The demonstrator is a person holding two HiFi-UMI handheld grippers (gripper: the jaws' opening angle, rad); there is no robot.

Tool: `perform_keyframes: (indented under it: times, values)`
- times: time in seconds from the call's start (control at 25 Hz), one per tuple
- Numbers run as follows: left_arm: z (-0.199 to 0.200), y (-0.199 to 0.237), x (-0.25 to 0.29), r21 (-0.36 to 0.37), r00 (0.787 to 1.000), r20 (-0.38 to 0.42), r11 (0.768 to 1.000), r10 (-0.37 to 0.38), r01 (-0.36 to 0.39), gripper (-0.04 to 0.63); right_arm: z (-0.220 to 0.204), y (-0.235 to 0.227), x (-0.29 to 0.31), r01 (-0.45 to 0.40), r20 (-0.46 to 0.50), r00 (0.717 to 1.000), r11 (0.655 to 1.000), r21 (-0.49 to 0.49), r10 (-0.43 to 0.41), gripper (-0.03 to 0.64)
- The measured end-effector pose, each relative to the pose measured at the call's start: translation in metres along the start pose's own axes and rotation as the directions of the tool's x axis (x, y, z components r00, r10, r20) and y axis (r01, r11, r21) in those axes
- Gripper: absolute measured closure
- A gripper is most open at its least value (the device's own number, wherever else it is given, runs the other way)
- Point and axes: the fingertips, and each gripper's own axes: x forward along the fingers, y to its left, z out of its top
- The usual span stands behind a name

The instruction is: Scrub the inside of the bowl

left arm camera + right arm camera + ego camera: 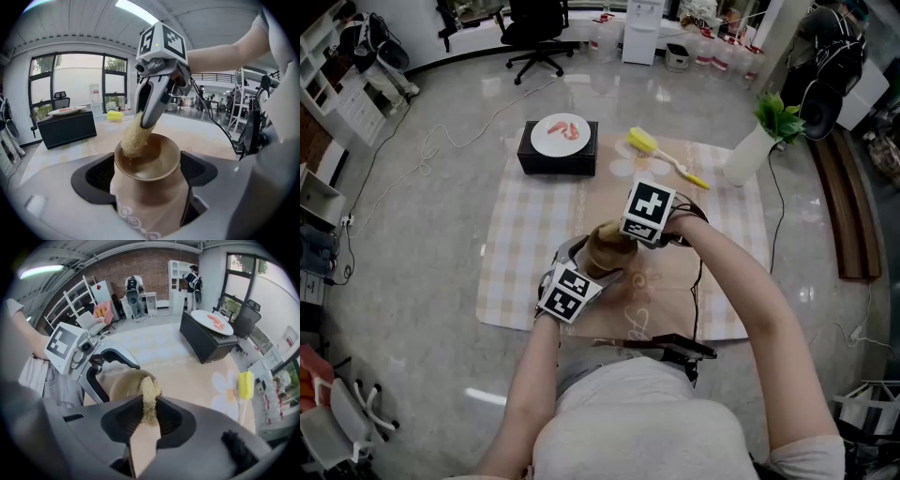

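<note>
The far side of the counter [525,234], which is covered by a checked cloth, carries four other things, one of each. A black box [558,161] stands at the far left with a white plate [561,133] of something red on top. A yellow brush [661,157] lies to its right. A white vase [748,155] with green leaves stands at the far right corner. All of them are well apart from the work at the near edge. Beyond the counter, a black office chair [534,33] stands on the floor.

There is one bowl [154,159], brown and glossy inside. It is off the counter and tilted with its mouth toward the person. The left gripper [147,174] is clenched on it, with jaws spread wide and a pad pressing each side of its wall.

The right gripper [150,115] reaches into the bowl's mouth from above. Its jaws are clamped on the single scrubber [133,139], a pale fibrous wad. The wad's lower end touches the inner wall near the rim, on the left in the left gripper view. The right gripper's body and marker cube cover part of the bowl in the head view.
</note>
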Motion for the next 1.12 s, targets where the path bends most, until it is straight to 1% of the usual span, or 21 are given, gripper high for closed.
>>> perform_keyframes:
  times: [0.08,0.24,0.44,0.64,0.8,0.92,1.0,1.12]
  values:
    - [0.000,0.000,0.000,0.001,1.000,-0.001,1.000,0.000,0.000,0.146,-0.003,-0.002,0.001,0.001,-0.055,0.998,1.000,0.001,-0.001,0.532]
    - [-0.002,0.000,0.001,0.003,1.000,0.002,1.000,-0.002,0.002,0.146,-0.005,-0.003,0.003,-0.019,-0.152,0.988,0.999,0.038,0.024,0.532]
    - [-0.005,0.000,0.003,0.000,1.000,0.000,1.000,-0.002,0.002,0.146,-0.015,0.001,0.003,-0.062,-0.292,0.953,0.994,0.092,0.086,0.532]
    - [-0.005,0.001,0.003,0.000,1.000,0.002,1.000,-0.003,0.003,0.146,-0.024,0.015,0.005,-0.119,-0.363,0.919,0.986,0.120,0.155,0.532]
    - [-0.006,0.001,0.003,-0.001,1.000,-0.004,1.000,-0.006,0.006,0.146,-0.027,0.031,0.004,-0.186,-0.372,0.900,0.972,0.140,0.226,0.532]
    - [-0.005,0.001,0.003,0.002,1.000,-0.003,1.000,-0.007,0.007,0.144,-0.024,0.045,0.006,-0.248,-0.343,0.894,0.955,0.161,0.289,0.532]
    - [-0.006,0.001,0.003,0.002,1.000,-0.005,1.000,-0.009,0.009,0.144,-0.020,0.052,0.009,-0.277,-0.308,0.896,0.944,0.179,0.321,0.532]
    - [-0.007,0.000,0.004,0.001,1.000,-0.009,1.000,-0.012,0.012,0.144,-0.013,0.055,0.012,-0.298,-0.240,0.906,0.929,0.218,0.347,0.532]
